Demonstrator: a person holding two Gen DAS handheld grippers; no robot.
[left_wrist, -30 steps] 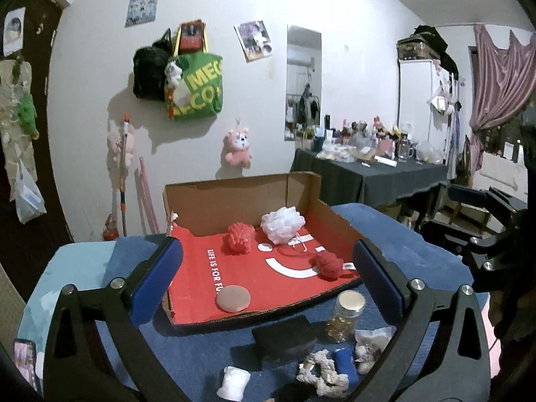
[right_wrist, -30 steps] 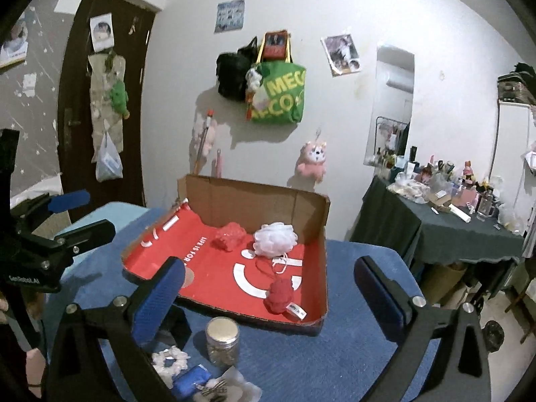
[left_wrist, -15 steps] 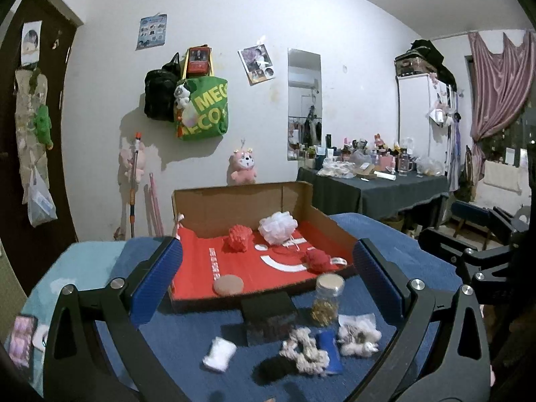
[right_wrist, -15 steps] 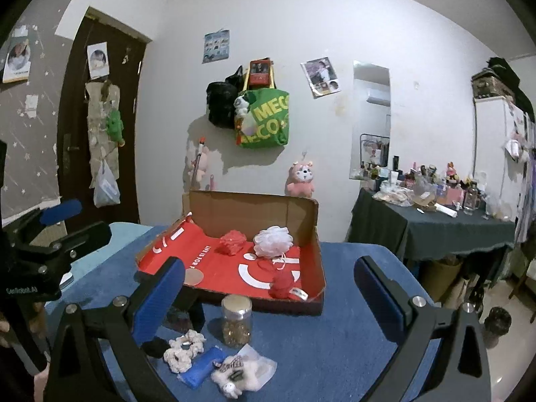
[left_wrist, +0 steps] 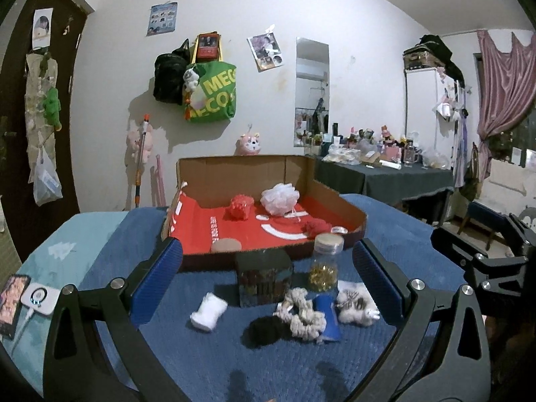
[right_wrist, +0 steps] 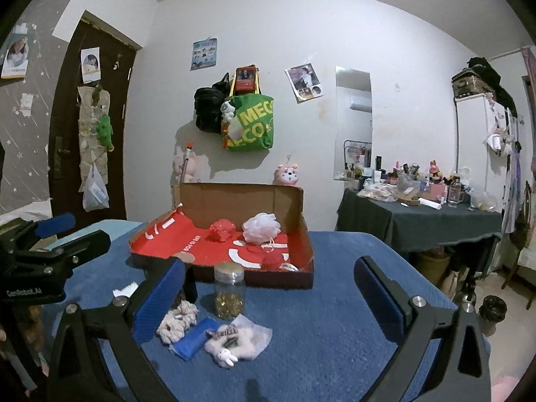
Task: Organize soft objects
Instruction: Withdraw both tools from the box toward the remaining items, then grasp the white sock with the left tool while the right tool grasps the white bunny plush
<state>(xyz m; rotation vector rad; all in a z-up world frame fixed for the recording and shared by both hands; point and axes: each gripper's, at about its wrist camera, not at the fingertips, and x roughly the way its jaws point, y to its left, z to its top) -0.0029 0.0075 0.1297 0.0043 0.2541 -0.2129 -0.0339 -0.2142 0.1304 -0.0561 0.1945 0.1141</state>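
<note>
Surface: blue blanket [left_wrist: 385, 234]
Box [left_wrist: 248, 171]: holds white pouf [left_wrist: 279, 197]
Left gripper [left_wrist: 268, 279]: fingers apart, empty
Right gripper [right_wrist: 269, 298]: fingers apart, empty

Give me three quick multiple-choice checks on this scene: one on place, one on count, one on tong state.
1. Where does the white mesh puff sit?
A. in the cardboard box
B. on the blue cover
C. beside the jar

2. How many red soft things lie in the box?
A. none
B. two
C. five

3. How are the left tongs and right tongs?
A. both shut
B. one clamps the jar
C. both open, empty

Answers: 1 A, it rests on the box's red floor; 2 B, one beside the puff, one nearer the front; 3 C, the fingers stand wide apart.
</note>
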